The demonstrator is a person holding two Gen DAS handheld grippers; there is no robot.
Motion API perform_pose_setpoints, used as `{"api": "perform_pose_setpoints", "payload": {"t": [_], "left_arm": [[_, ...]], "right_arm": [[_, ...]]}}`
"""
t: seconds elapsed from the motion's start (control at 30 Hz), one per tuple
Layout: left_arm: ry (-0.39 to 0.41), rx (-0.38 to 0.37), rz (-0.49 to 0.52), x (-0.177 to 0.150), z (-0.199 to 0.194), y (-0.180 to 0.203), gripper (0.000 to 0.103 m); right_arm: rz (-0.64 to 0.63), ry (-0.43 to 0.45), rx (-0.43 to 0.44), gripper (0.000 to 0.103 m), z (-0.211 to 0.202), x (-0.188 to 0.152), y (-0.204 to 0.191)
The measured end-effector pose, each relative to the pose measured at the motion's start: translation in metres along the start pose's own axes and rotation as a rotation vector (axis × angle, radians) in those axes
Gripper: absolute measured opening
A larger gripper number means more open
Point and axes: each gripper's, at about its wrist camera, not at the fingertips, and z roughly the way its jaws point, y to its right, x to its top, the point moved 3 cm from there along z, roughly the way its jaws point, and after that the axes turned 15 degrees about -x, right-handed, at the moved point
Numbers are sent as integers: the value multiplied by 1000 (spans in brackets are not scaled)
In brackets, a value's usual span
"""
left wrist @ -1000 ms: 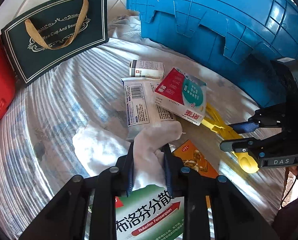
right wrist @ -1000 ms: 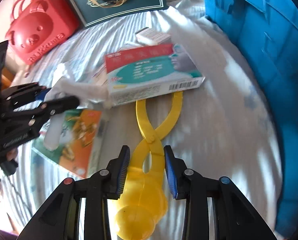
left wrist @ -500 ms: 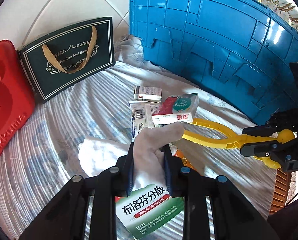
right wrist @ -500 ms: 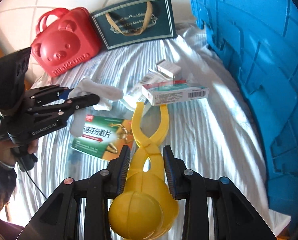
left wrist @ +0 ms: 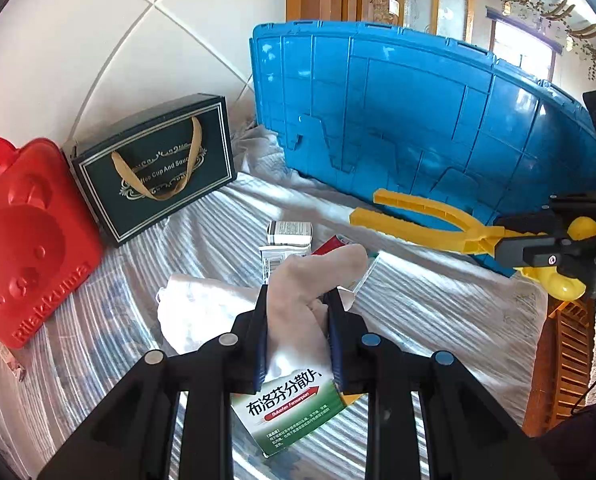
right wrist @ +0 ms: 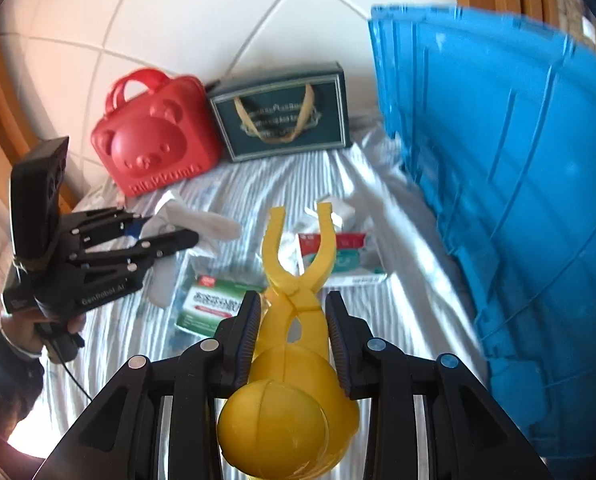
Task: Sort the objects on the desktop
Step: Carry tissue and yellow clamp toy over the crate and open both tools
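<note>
Above the striped counter (left wrist: pixel 109 312), left tongs (left wrist: pixel 298 332) pinch a grey sock (left wrist: pixel 314 280) while right tongs (right wrist: pixel 293 340) clamp a yellow snowball maker (right wrist: pixel 293 280), handles pointing forward; the blue crate (right wrist: pixel 518 160) stands nearer the right hand.

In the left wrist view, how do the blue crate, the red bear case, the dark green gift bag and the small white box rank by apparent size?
1. blue crate
2. red bear case
3. dark green gift bag
4. small white box

The case looks nearer the camera than the bag, so that pair is unsure.
</note>
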Motion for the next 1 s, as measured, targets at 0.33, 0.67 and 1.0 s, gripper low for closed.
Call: {"api": "perform_pose_setpoints", "payload": {"t": [0.33,0.67,1.0], "left_arm": [[147,-42,180,78,-47,62,24],[254,-121,394,208,-26,173,24],[277,-86,375,290,44,246,32]], "right_arm": [[37,294,-97,33,-114,44,26],[123,515,-321,33,-203,82,137],[185,464,-406,33,-185,110,283]]}}
